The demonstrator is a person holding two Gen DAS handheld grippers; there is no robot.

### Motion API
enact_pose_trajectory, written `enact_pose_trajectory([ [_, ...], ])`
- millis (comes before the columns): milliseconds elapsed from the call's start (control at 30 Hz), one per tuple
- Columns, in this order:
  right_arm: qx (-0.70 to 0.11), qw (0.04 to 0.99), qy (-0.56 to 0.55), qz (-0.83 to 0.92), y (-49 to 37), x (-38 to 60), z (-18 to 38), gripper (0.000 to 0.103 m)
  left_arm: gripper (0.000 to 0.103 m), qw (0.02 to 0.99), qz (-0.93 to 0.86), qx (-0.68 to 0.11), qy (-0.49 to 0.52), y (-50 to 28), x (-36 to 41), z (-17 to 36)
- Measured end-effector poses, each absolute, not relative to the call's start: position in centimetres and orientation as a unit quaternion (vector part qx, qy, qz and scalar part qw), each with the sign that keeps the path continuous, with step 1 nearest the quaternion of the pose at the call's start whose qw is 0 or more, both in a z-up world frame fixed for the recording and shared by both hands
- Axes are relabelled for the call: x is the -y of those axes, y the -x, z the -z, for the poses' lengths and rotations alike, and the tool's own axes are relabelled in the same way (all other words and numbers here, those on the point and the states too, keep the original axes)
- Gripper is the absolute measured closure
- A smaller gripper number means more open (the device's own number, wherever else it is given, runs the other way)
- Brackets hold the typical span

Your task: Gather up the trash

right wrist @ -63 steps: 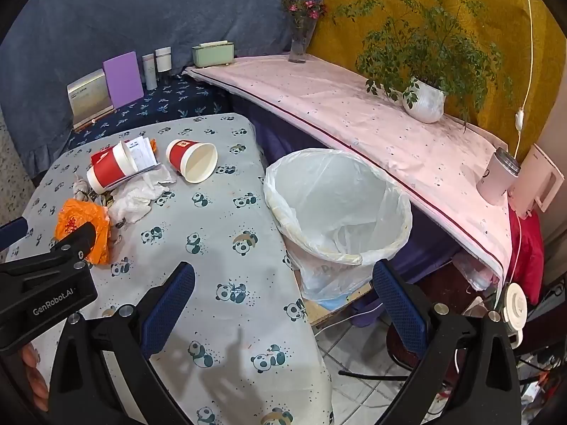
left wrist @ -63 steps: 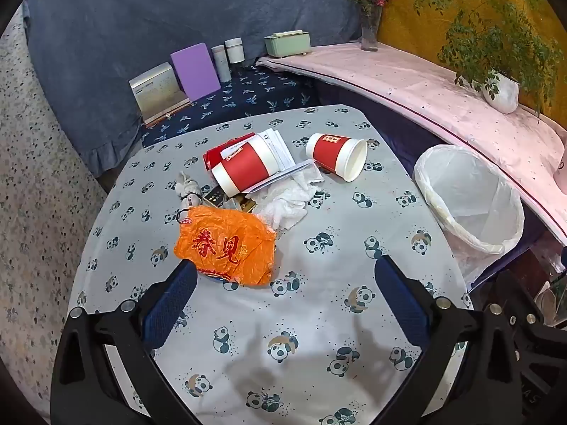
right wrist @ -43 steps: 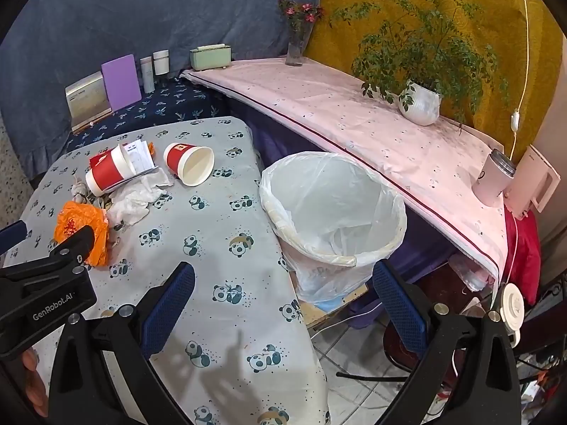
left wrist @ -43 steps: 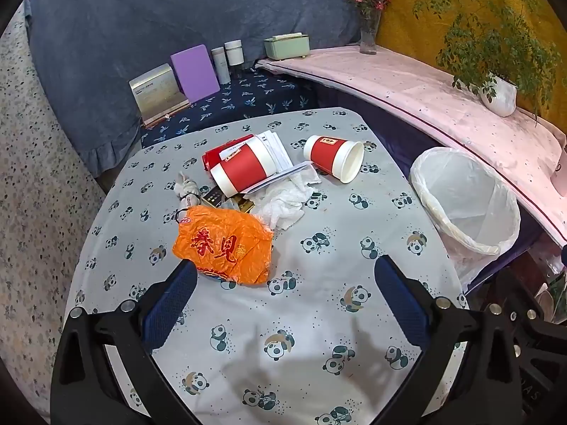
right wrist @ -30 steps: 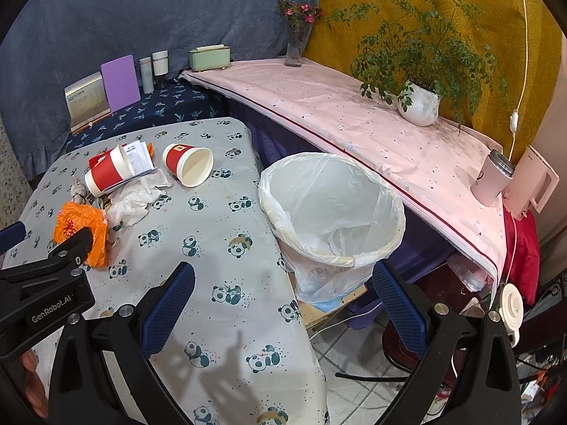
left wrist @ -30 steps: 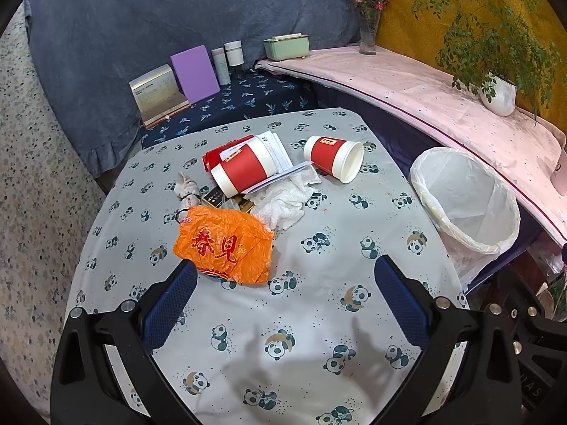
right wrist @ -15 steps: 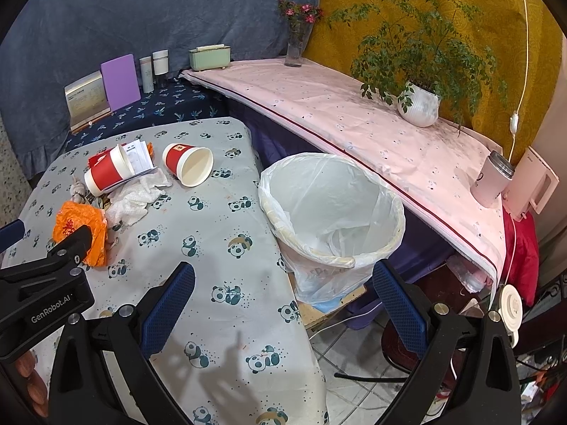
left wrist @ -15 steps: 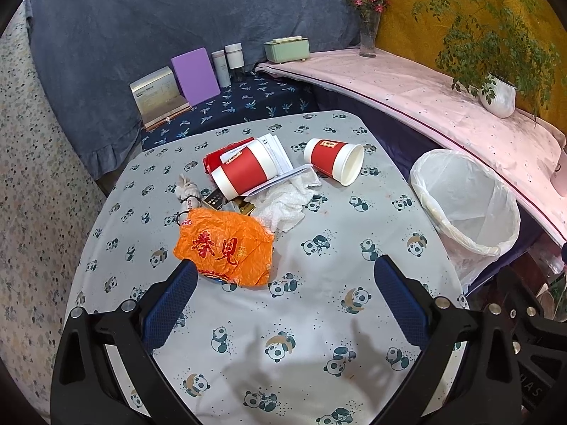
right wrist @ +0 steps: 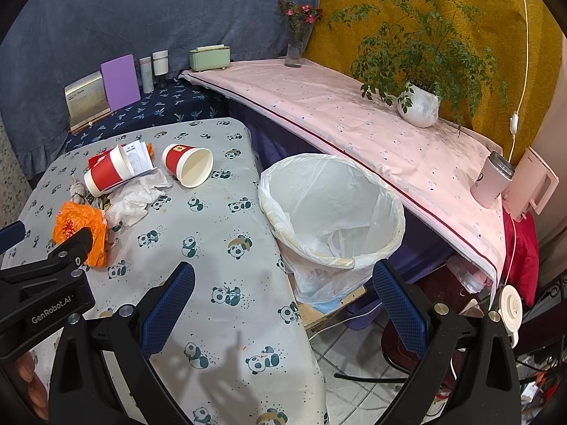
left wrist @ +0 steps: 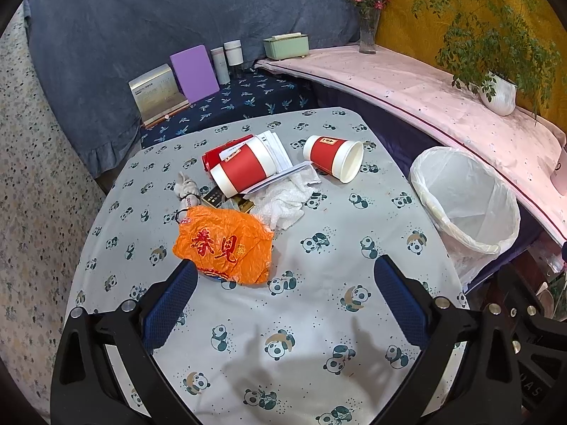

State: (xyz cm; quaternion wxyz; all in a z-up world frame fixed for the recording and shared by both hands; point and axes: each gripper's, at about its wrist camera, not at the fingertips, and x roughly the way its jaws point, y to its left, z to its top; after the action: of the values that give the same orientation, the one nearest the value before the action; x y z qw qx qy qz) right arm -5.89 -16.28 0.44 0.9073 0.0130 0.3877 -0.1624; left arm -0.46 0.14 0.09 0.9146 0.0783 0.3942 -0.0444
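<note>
Trash lies on the panda-print table (left wrist: pixel 319 318): an orange plastic bag (left wrist: pixel 223 244), a crumpled white tissue (left wrist: pixel 283 202), two tipped red-and-white paper cups (left wrist: pixel 241 171) (left wrist: pixel 335 157), papers (left wrist: pixel 274 148) and a small knotted scrap (left wrist: pixel 186 187). A white-lined bin (left wrist: pixel 464 198) (right wrist: pixel 329 212) stands off the table's right edge. My left gripper (left wrist: pixel 283 272) hangs open just short of the orange bag, holding nothing. My right gripper (right wrist: pixel 283 279) is open above the table's right edge, beside the bin. The same orange bag (right wrist: pixel 79 226) and cup (right wrist: pixel 189 164) show in the right wrist view.
A pink-covered shelf (right wrist: pixel 354 117) runs behind the bin with a potted plant (right wrist: pixel 421 106), a vase (right wrist: pixel 296 49), a tumbler (right wrist: pixel 492 180) and a green box (right wrist: pixel 209 58). A gold box (left wrist: pixel 156 94), a purple board (left wrist: pixel 195 72) and bottles stand on the dark blue ledge.
Both views have shifted only slightly; the left gripper has drawn back a little from the trash. Nothing on the table has moved, and both grippers stay open.
</note>
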Motion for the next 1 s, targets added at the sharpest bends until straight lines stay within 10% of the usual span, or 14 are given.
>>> enact_pose_trajectory([
  [1000,-0.387,0.907,-0.013,0.164,5.78,16.26,-0.51,0.007,0.008,0.91,0.055,-0.403,-0.079,0.42,0.32,-0.06],
])
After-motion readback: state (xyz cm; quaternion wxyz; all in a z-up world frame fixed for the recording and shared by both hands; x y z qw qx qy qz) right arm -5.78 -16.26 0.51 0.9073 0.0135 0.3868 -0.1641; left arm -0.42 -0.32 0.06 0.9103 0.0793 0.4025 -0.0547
